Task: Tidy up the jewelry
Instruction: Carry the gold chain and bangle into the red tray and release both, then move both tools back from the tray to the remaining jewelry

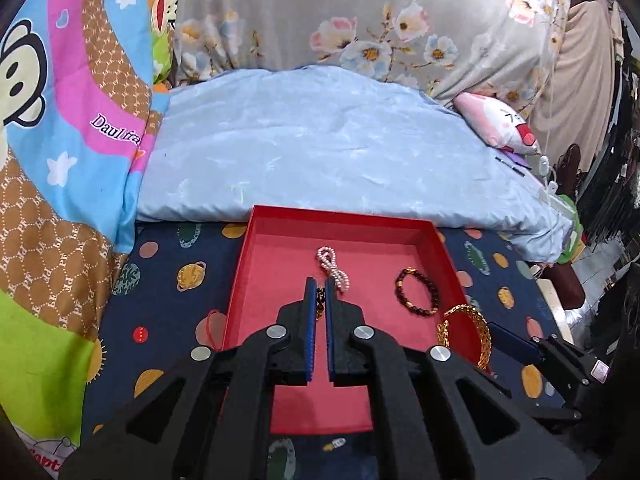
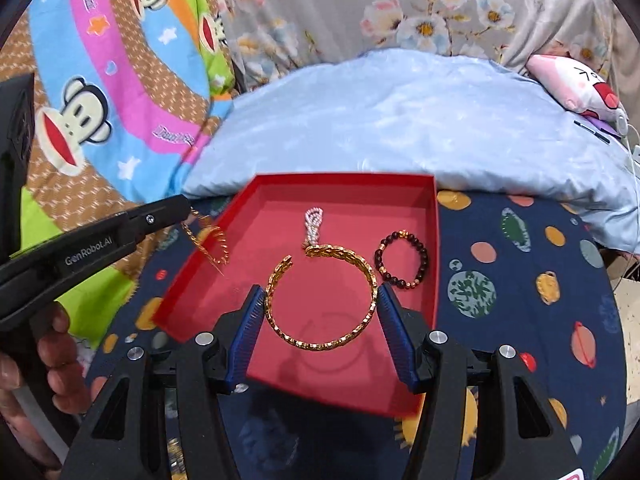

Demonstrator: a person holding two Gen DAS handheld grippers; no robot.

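My left claw (image 1: 319, 285) is pinched nearly closed on a gold chain (image 2: 206, 240), dangling over the red tray's (image 2: 436, 240) left wall. My right claw (image 2: 320, 300) grips the gold cuff bangle (image 2: 374, 284) between wide-set pads, above the tray floor. Beyond lie a pink pearl strand (image 2: 313, 226) and a dark bead bracelet (image 2: 401, 259).

Gold bangle (image 2: 322, 300) shiny braided metal; red box (image 2: 400, 196) matt card; pillow (image 1: 320, 140) smooth light-blue cloth.
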